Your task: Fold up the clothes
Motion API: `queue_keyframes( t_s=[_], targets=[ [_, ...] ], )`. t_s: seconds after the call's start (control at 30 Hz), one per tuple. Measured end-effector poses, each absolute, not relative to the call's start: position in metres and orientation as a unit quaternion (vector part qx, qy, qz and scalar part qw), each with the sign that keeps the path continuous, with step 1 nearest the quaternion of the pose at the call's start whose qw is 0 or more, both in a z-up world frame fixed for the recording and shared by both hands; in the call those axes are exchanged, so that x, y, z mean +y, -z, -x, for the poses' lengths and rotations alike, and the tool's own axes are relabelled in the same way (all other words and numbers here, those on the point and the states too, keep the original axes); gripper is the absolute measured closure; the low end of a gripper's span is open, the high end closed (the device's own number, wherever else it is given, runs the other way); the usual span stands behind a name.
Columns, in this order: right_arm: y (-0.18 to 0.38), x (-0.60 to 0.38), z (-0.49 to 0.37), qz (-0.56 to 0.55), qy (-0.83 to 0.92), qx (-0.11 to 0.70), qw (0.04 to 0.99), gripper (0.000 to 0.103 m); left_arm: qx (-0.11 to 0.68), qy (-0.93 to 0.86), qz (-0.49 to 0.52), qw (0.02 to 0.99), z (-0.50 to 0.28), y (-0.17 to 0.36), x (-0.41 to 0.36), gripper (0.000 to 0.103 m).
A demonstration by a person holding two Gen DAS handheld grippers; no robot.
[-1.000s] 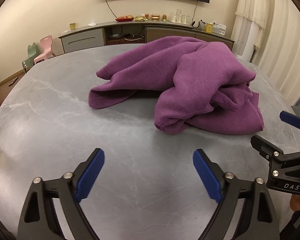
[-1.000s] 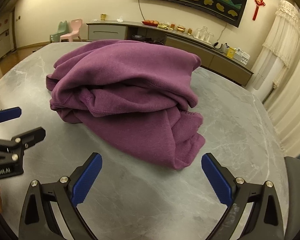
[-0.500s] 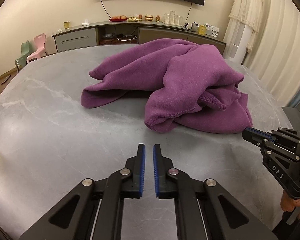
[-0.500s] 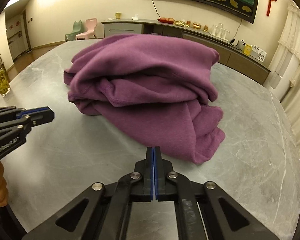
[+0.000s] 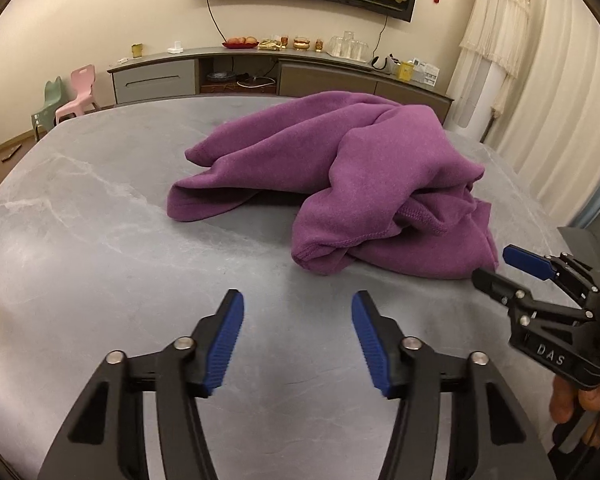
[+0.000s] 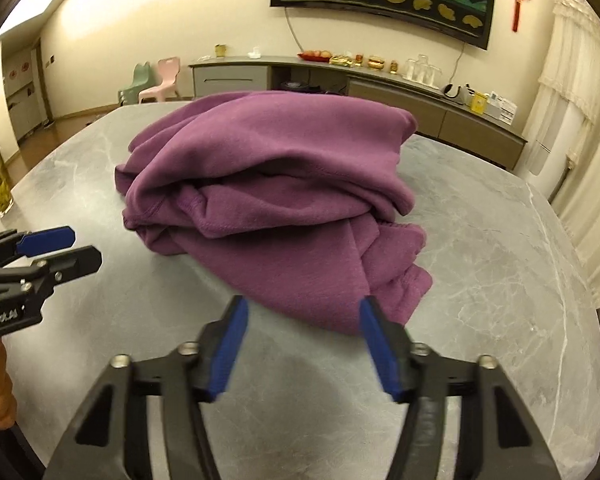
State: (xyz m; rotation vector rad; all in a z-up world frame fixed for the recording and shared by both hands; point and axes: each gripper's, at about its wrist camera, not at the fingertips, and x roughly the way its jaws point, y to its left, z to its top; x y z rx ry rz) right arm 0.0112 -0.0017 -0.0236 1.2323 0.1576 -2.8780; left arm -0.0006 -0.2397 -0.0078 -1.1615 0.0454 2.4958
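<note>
Purple fleece garment (image 6: 268, 200), judged soft and light, was best pinched at its stitched hem (image 5: 340, 242); left gripper (image 5: 298, 340) and right gripper (image 6: 300, 346) were held released, empty

Black tool (image 5: 298, 340) frames, ribbed blue pads (image 5: 224, 346)

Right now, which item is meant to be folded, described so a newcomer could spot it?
Start at the grey marble-look table that fills the foreground. Near its middle lies a crumpled purple fleece garment, bunched in loose folds. It is the only cloth on the table; the open left gripper and open right gripper are both clear of it.
</note>
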Motion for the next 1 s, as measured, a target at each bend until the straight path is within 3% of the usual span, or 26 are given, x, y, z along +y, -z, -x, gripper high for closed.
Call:
queue_keyframes(
  t_s=[0.17, 0.83, 1.0],
  targets=[
    [0.020, -0.002, -0.012, -0.403, 0.914, 0.053, 0.004, 0.039, 0.021, -0.886, 0.422, 0.192, 0.001, 0.011, -0.236, 0.034],
    [-0.001, 0.007, 0.008, -0.395, 0.916, 0.075, -0.001, 0.038, 0.027, -0.887, 0.422, 0.188, 0.004, 0.010, -0.238, 0.033],
    [0.007, 0.021, 0.040, -0.401, 0.913, 0.079, 0.002, 0.036, 0.061, -0.870, 0.431, 0.232, 0.036, 0.005, -0.207, 0.033]
  ],
)
